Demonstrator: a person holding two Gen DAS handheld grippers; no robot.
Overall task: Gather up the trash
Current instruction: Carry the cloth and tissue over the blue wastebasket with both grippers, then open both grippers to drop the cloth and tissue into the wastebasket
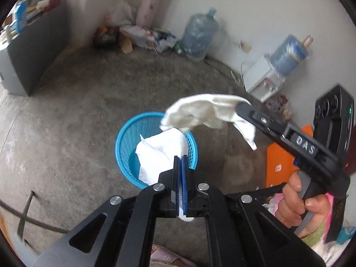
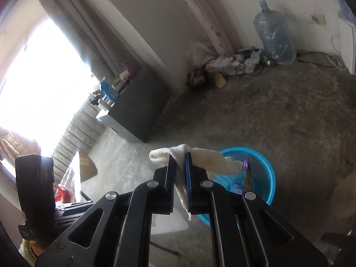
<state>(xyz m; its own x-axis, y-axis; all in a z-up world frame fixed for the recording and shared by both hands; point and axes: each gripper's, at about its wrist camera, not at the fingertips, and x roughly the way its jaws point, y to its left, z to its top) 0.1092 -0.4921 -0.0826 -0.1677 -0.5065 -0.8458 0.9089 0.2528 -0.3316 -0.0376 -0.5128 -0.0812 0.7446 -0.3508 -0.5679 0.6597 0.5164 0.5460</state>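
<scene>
Seen from the left wrist, the left gripper has its jaws pinched nearly flat on a thin white paper sheet that hangs above the blue basket on the floor; it looks weightless and limp and would likely tear, so a firm pinch at one edge suits it. From the right wrist, the right gripper clamps a soft cream cloth by its middle, both ends drooping, one over the basket's rim.
</scene>
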